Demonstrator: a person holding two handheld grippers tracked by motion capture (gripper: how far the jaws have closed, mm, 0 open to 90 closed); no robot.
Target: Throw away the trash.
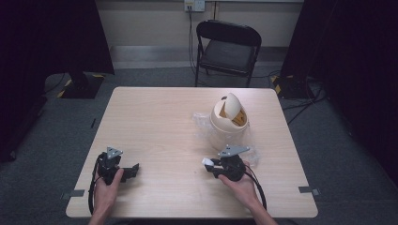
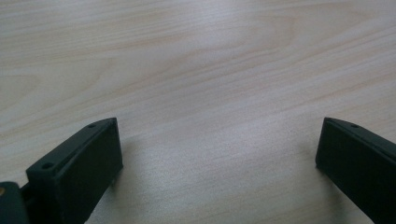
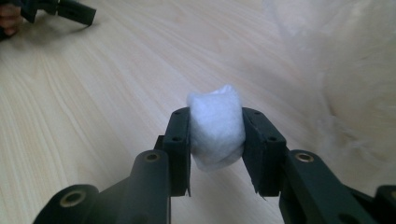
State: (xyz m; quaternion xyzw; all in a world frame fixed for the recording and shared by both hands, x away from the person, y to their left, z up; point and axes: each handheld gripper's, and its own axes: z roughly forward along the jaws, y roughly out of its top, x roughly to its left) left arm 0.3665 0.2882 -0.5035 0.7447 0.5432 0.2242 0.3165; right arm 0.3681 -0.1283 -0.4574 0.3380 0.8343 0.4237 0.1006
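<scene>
My right gripper (image 3: 216, 122) is shut on a white wad of tissue (image 3: 216, 130), squeezed between its two black jaws. From above, that gripper (image 1: 210, 164) sits at the front right of the table with the white wad (image 1: 207, 161) at its tip, pointing left. A cream bin with a swing lid (image 1: 228, 121) stands just behind it, lined with a clear plastic bag (image 1: 202, 123). My left gripper (image 1: 135, 168) rests on the table at the front left. Its jaws stand wide apart over bare wood (image 2: 219, 140), nothing between them.
The light wooden table (image 1: 155, 122) has open room across its middle and left. A black folding chair (image 1: 227, 49) stands beyond the far edge. Dark curtains hang at both sides. The left gripper also appears far off (image 3: 70, 11) in the right gripper view.
</scene>
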